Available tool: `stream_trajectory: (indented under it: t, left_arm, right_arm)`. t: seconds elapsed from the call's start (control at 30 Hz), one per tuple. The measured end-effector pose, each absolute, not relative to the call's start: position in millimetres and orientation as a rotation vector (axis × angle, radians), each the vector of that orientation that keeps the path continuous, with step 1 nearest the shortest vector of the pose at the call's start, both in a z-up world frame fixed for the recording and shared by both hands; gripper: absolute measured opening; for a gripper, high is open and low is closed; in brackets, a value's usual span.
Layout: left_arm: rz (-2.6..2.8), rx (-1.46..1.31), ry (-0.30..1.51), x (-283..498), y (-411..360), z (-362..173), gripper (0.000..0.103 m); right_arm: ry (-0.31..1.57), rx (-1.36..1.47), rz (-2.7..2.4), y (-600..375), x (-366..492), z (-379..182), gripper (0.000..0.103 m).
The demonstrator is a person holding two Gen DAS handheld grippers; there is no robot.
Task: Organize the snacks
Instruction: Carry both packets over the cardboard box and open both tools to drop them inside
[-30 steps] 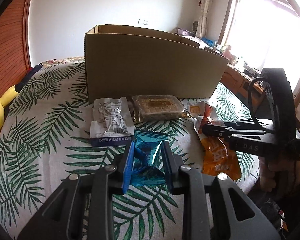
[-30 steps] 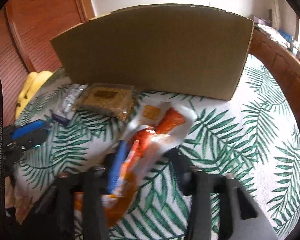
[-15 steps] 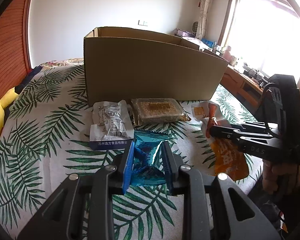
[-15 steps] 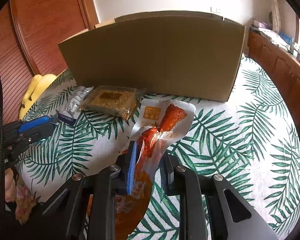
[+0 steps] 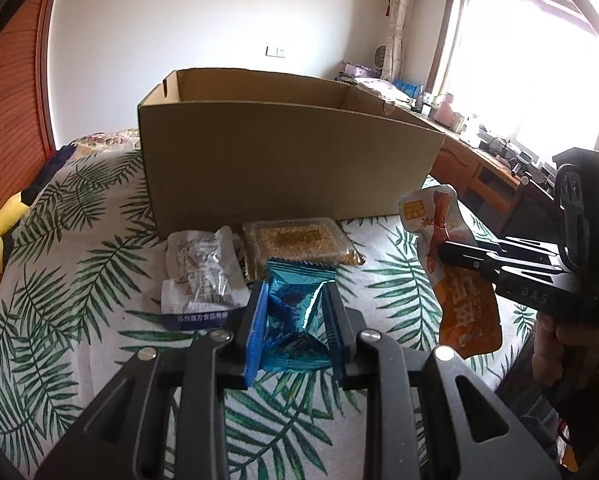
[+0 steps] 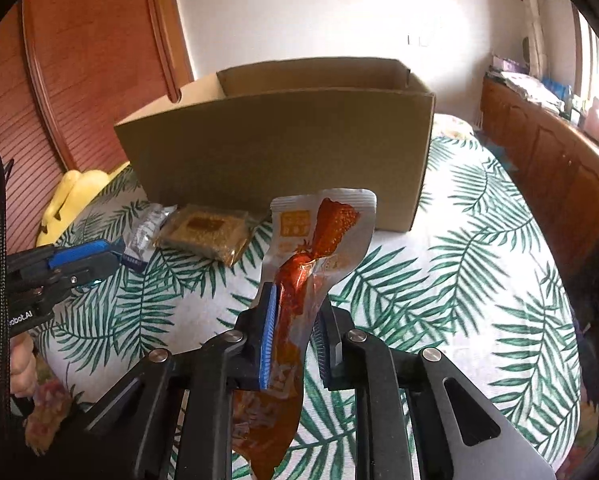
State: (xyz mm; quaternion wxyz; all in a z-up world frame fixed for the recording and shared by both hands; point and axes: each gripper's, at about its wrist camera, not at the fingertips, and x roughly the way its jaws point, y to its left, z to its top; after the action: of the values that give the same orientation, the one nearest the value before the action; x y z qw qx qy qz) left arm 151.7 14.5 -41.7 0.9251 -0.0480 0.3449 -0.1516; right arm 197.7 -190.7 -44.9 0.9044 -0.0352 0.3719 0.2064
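Lifted off the leaf-print bedcover [image 6: 459,264] since a second ago, the orange snack pouch [image 6: 319,248] hangs pinched in my right gripper [image 6: 295,336], whose jaws have just closed on it; my left gripper [image 5: 295,328] stays clamped on the blue foil packet [image 5: 295,312], also raised; both seem ready for the open cardboard box [image 5: 283,168] just behind; a clear tray of cake [image 5: 299,240] and white wrapper [image 5: 199,268] wait at its near wall; open room lies above the rim.

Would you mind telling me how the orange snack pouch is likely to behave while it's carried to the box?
Probably floppy: the orange snack pouch bends and droops either side of the right gripper. Its glossy film may slip. It looks light, hanging from one pinch.
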Motion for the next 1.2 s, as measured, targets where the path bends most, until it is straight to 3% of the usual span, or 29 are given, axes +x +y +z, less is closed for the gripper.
stream_trajectory:
  t: [0.67, 1.2]
  left_arm:
    - [-0.337, -0.067, 0.632, 172.4, -3.5, -7.0, 0.025]
    - [-0.329, -0.028, 0.514, 219.4, -2.9, 42.1, 0.025]
  right_arm:
    - [0.669, -0.079, 0.435, -203.3, 197.1, -7.3, 0.014]
    - [0.510, -0.159, 0.432, -198.4, 219.5, 61.8, 0.014]
